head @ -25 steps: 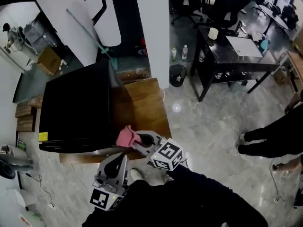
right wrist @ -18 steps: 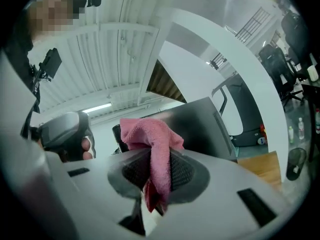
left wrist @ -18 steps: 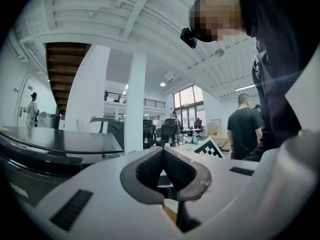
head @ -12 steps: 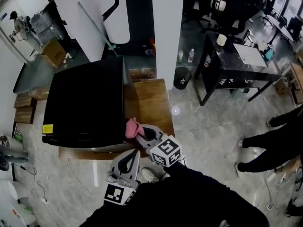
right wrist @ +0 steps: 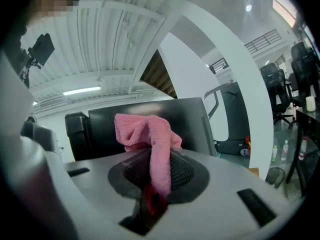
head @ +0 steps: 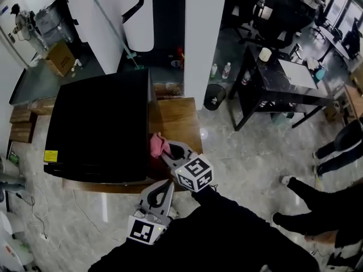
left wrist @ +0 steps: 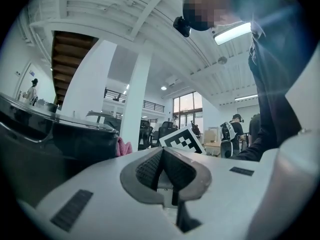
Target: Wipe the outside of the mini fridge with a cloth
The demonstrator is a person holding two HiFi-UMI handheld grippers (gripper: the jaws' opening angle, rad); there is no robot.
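Note:
The black mini fridge (head: 96, 126) stands on a low wooden platform (head: 177, 122); the right gripper view shows its dark side wall (right wrist: 150, 119). A pink cloth (head: 158, 145) is pinched in my right gripper (head: 169, 150), which is shut on it and holds it against the fridge's right side near the front corner. The cloth (right wrist: 148, 139) bunches above the jaws in the right gripper view. My left gripper (head: 160, 192) hangs lower, in front of the platform, jaws shut with nothing between them. The fridge (left wrist: 60, 136) and the cloth (left wrist: 122, 146) show in its view.
A white pillar (head: 204, 33) rises behind the platform, with a waste bin (head: 214, 97) and bottles beside it. A dark desk (head: 283, 84) and office chairs stand at the right. People's legs (head: 334, 152) are on the marble floor at far right. A cardboard box (head: 57, 58) sits at the back left.
My right gripper has carried the pink cloth a little up along the fridge's right side. The left gripper has shifted right. The people at the right have walked on.

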